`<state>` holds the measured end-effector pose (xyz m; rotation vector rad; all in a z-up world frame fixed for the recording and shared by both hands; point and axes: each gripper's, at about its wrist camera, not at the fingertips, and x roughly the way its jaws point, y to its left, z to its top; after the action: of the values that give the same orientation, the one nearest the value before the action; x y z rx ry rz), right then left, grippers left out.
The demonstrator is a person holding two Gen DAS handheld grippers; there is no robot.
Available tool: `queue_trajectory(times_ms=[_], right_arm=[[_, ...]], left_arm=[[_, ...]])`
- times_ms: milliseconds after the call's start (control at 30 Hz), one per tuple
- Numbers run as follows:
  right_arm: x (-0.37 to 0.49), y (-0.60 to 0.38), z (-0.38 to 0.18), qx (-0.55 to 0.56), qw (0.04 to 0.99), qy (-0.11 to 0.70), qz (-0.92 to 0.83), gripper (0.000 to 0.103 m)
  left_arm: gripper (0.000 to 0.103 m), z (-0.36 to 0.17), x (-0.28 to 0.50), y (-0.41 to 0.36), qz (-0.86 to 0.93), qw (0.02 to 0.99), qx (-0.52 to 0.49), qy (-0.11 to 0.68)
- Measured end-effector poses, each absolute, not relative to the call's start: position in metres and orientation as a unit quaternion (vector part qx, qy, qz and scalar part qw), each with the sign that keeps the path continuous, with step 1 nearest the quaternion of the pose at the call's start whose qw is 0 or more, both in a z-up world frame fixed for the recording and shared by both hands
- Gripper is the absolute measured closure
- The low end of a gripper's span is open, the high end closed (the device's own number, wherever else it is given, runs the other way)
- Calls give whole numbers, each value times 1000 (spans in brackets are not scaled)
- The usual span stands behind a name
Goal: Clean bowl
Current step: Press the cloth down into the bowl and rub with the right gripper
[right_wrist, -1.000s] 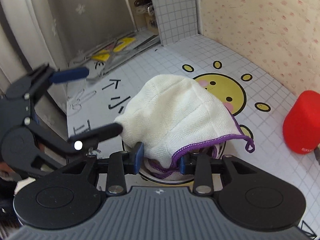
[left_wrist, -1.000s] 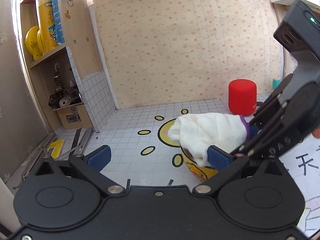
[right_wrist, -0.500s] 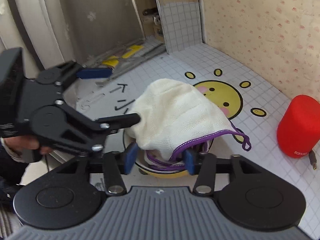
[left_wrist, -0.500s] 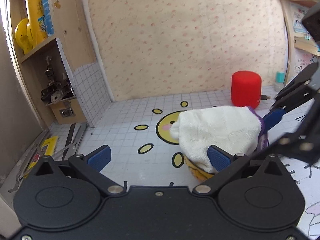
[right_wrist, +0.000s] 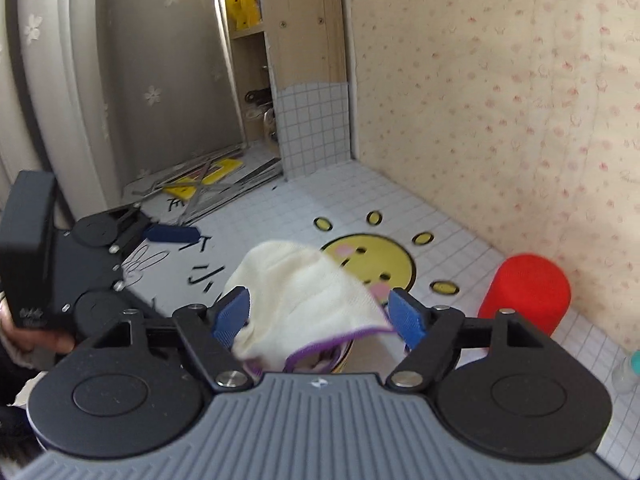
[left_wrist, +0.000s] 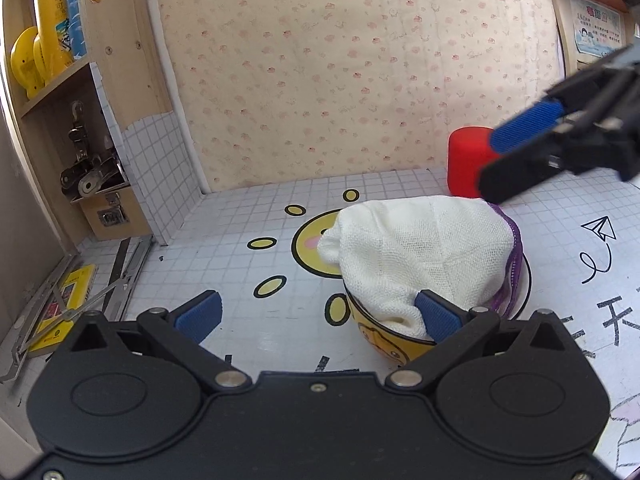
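Near the middle of the table [left_wrist: 224, 240], on the edge of the yellow sun print [right_wrist: 372, 260], sits the yellow bowl [left_wrist: 384, 344] with the white cloth [left_wrist: 420, 256] heaped over it and spilling past its rim. Seen from the right wrist, the right gripper [right_wrist: 322, 316] hangs just above and on the near side of that heap; its jaws have just been opening and now stand wide and released, with the cloth below and between them but not pinched. Seen from the left wrist, the left gripper [left_wrist: 320, 316] is lower, at the bowl's near-left side: its jaws are spread wide, one pad [left_wrist: 438, 316] resting against the cloth at the rim, the other [left_wrist: 198, 316] over bare table, gripping nothing. Judging by this, the left is nearer the bowl itself, the right nearer the cloth. A red cylinder [left_wrist: 466, 160] stands far right, well apart.
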<state>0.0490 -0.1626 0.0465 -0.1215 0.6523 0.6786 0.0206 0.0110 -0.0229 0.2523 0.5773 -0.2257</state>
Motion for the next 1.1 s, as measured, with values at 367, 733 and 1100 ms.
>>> queue_trajectory(times_ms=[367,733,1100], right_arm=[[82,-113,24,-101,855,367,353,25],[44,-100,21,-211,850,303,376,33],[68,-97,24,-153,818,388,397,33]], left_arm=[[0,-24,22,13,-117,945,117,281],[0,-25,17,8,-118,947,135,266],[0,-19,7,8,-121,947,137,266]])
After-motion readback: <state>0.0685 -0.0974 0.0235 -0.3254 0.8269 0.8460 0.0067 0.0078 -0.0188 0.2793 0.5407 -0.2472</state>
